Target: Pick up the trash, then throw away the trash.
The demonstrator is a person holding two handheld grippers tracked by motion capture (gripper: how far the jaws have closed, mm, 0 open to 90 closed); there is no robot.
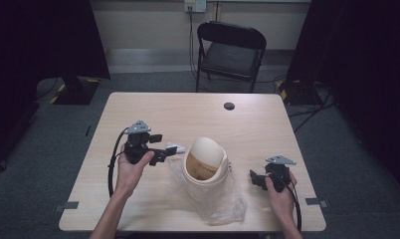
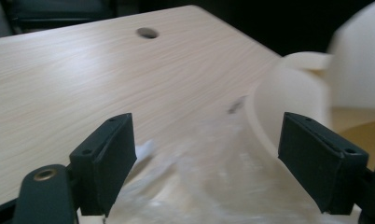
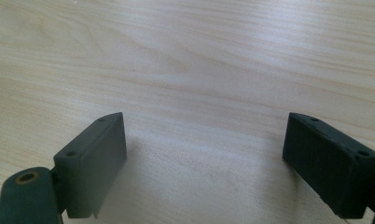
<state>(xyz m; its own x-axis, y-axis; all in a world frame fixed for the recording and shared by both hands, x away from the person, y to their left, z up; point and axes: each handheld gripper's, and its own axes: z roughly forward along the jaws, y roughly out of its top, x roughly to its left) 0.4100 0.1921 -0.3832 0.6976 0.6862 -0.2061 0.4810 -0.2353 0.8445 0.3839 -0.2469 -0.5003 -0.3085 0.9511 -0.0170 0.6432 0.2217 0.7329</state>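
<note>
Grippers (image 1: 172,149) (image 1: 252,178) open beside bin (image 1: 206,158) on plastic bag (image 1: 223,199)

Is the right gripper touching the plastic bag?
Apart. The high view shows bare table between the right gripper and the plastic bag.
</note>
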